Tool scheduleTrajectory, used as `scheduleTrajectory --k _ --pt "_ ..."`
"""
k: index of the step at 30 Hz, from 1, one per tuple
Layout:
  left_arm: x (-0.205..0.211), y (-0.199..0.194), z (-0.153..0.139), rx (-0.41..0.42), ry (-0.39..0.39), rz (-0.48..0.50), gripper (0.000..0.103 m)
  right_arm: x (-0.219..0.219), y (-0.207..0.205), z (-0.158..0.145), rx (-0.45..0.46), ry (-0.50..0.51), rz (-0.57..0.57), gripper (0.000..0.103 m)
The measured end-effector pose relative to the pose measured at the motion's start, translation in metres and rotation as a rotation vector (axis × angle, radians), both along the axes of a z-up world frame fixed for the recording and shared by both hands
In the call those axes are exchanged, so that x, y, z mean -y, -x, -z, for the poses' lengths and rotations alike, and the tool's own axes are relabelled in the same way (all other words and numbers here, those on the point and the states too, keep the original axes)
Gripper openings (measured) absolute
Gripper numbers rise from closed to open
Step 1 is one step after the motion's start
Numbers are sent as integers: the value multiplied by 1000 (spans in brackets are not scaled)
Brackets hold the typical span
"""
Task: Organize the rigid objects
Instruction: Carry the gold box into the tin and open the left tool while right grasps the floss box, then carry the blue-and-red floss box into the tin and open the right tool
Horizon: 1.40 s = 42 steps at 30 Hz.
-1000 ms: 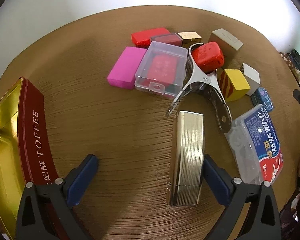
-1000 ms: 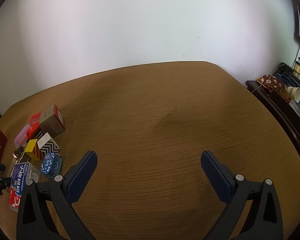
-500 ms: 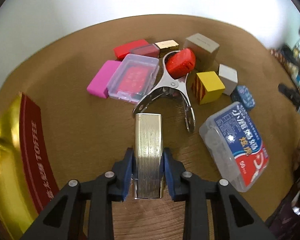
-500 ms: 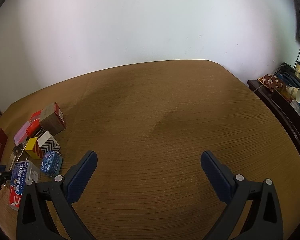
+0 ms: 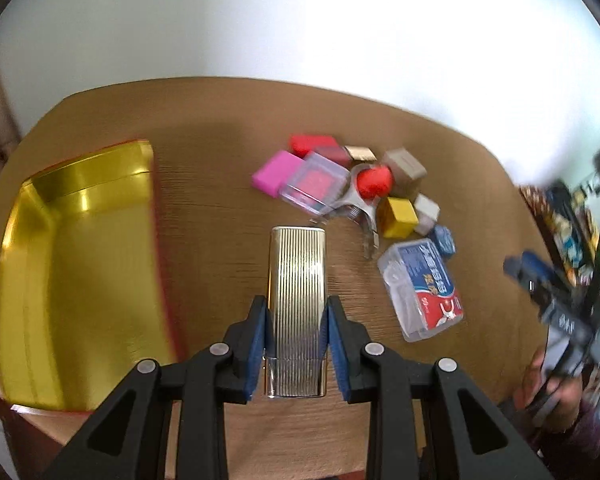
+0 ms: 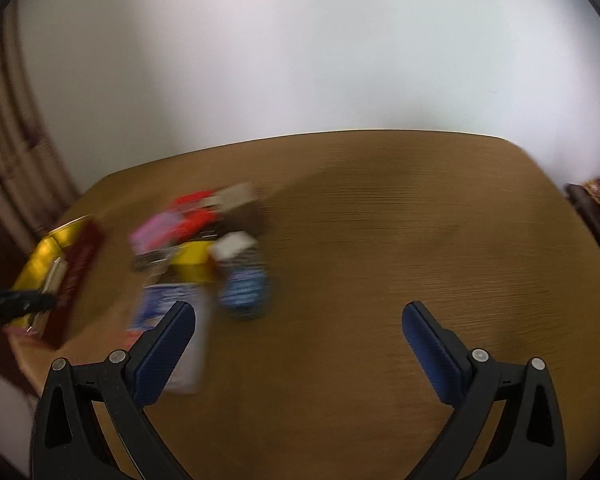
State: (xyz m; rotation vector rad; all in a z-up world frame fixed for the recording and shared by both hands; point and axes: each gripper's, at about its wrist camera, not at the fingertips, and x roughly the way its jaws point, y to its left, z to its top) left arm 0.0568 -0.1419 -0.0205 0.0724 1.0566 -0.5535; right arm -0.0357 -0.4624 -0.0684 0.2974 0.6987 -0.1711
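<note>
1. Gold ribbed case (image 5: pixel 298 280) sits clamped by its smooth long sides in the left gripper (image 5: pixel 296 344), raised above the table (image 5: pixel 220 184) beside the gold tin (image 5: pixel 60 240); smooth metal may slip out.
2. Blurred right-wrist view: right gripper (image 6: pixel 296 344) gapes wide and empty, seemingly near the clutter (image 6: pixel 204 236); it might knock pieces.

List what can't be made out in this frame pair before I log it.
- Right wrist view: the pile of small boxes is motion-blurred; no labels readable.
- Left wrist view: the gold ribbed case's near end sits between the left tongs, its underside hidden.
- Left wrist view: the gold tin is cut off at the lower left.
- Left wrist view: the right edge is smeared clutter.
</note>
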Motion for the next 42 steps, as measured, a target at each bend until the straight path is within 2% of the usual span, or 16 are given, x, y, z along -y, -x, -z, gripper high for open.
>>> scheduleTrajectory --k 3,6,14,19,26,27,29,30,31,34,37,42 --pt "-20 13 -16 14 3 -56 29 -25 -7 -8 -31 -6 -55 103" --pt "-46 8 -25 24 -2 -104 29 -40 -15 -7 -69 -28 -82 103" --pt "-90 -17 -2 4 -42 -244 29 -77 -29 11 -169 22 -135 103" --pt "-93 -33 17 1 -96 -266 29 -87 -47 21 -228 102 -120 103" --pt "-88 -46 30 8 -174 -275 30 -91 -66 34 -296 118 -122 102" --pt "-87 -46 31 11 -176 -271 30 -92 -67 34 -299 114 -125 100" --pt "-86 -45 30 26 -193 -274 32 -94 -68 35 -307 120 -128 87" --pt "-85 -45 29 33 -210 -277 36 -96 -71 38 -319 122 -135 69" --pt "-84 -45 29 35 -220 -277 37 -98 -73 41 -334 120 -140 58" --pt "-89 -39 22 45 -205 -301 37 -103 -73 44 -338 140 -147 58" --pt "-108 -26 5 68 -112 -370 37 -106 -67 41 -323 120 -164 58" --pt "-135 0 -12 92 -45 -438 38 -121 -58 7 -248 90 -225 58"
